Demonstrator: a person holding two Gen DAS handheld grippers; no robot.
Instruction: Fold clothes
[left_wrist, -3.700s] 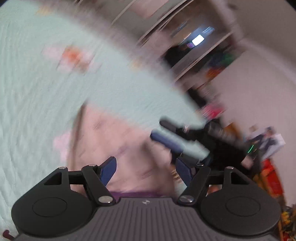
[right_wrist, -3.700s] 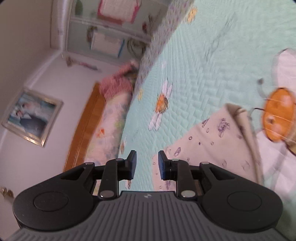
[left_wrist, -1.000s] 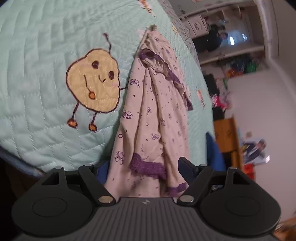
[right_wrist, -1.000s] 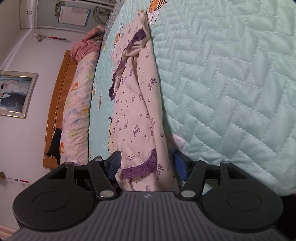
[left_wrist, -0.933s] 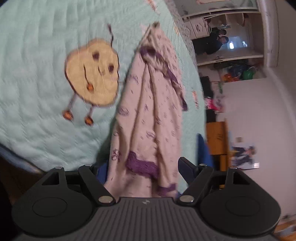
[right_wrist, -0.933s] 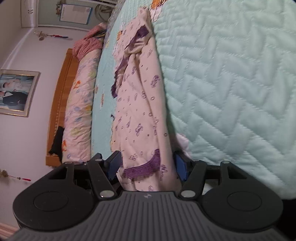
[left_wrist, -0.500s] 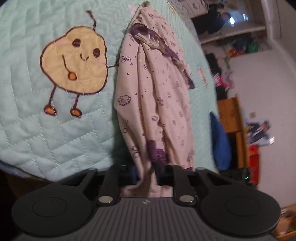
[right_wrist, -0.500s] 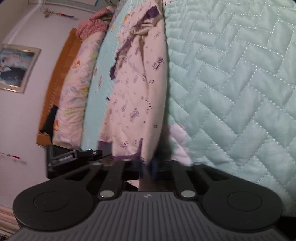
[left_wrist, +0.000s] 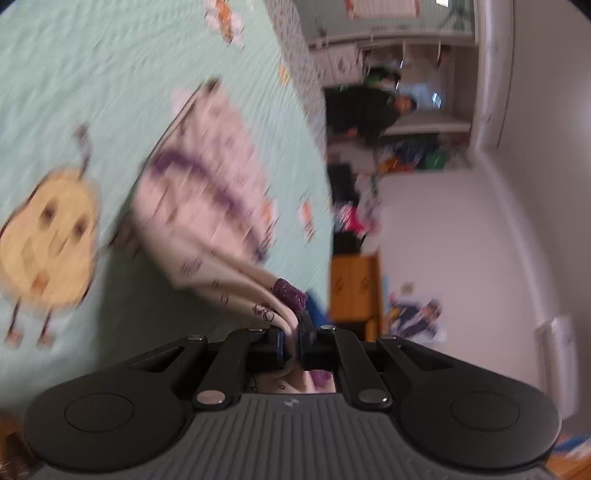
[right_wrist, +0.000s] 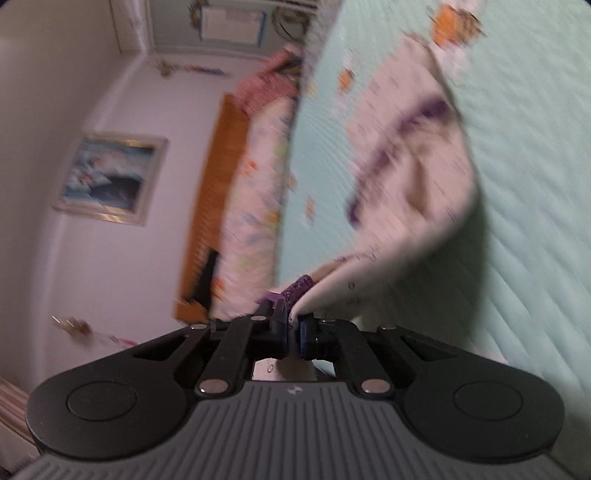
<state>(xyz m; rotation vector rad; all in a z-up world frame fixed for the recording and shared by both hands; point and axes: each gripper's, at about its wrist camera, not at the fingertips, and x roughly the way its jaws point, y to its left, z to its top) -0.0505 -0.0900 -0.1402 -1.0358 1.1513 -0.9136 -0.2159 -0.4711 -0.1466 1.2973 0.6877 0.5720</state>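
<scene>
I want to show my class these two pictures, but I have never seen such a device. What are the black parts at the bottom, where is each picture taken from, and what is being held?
Each picture comes from a camera on a hand-held two-finger gripper, looking along its fingers. A person holds one in each hand. The left gripper and the right gripper are each shut on a purple-trimmed end of a pale printed garment. The rest of it lies on a mint-green quilted bedspread. Both pictures are blurred.
</scene>
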